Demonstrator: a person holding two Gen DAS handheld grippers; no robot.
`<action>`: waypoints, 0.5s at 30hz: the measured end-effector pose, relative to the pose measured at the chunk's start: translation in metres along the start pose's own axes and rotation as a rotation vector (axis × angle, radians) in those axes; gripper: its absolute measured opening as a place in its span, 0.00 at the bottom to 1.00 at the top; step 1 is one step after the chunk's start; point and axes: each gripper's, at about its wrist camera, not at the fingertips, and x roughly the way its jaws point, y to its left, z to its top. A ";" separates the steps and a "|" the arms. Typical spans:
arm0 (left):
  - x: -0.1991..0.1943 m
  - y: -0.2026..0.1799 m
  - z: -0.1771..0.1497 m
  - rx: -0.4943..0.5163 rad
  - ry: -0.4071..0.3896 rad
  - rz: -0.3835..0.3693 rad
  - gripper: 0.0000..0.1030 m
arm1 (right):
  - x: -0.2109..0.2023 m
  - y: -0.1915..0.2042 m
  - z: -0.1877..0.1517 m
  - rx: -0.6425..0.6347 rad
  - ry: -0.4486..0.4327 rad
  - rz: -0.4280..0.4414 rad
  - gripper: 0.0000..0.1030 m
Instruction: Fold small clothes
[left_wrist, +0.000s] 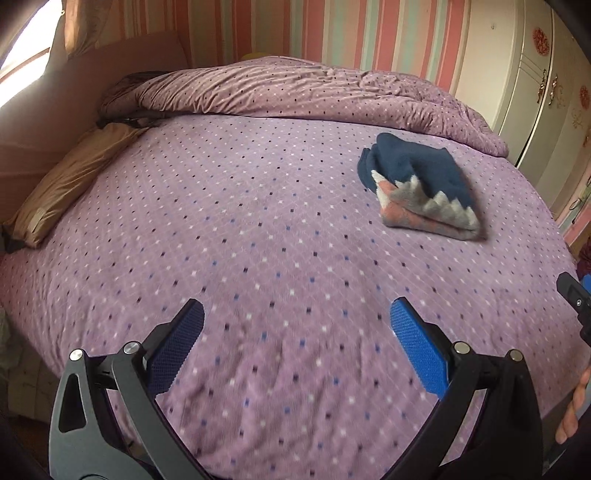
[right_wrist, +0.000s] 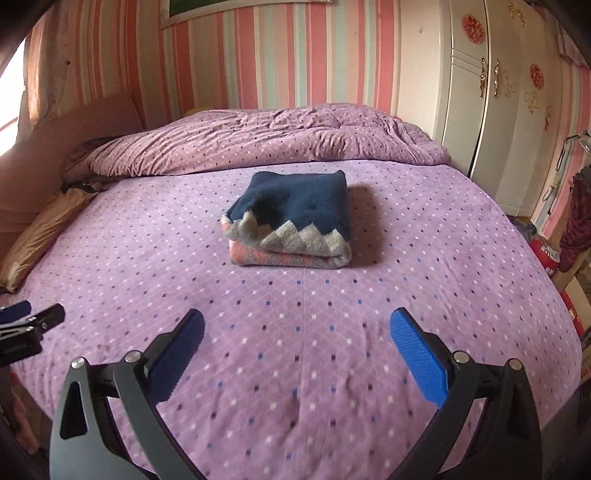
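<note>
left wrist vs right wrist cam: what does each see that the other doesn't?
Left wrist only: the right tongs' tip at the frame's right edge, with a hand below it.

Right wrist only: a framed picture on the wall and red items beside the bed.

Both: the folded garment on the purple bedspread, the bunched duvet, the wardrobe, and open tongs.
</note>
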 end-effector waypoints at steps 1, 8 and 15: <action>-0.008 0.000 -0.003 0.002 -0.005 -0.001 0.97 | -0.011 0.000 -0.002 0.004 -0.001 0.001 0.98; -0.068 0.001 -0.021 0.001 -0.028 -0.023 0.97 | -0.072 0.003 -0.010 0.004 -0.028 -0.014 0.98; -0.100 -0.001 -0.029 0.024 -0.049 0.005 0.97 | -0.102 0.001 -0.011 0.005 -0.040 -0.022 0.98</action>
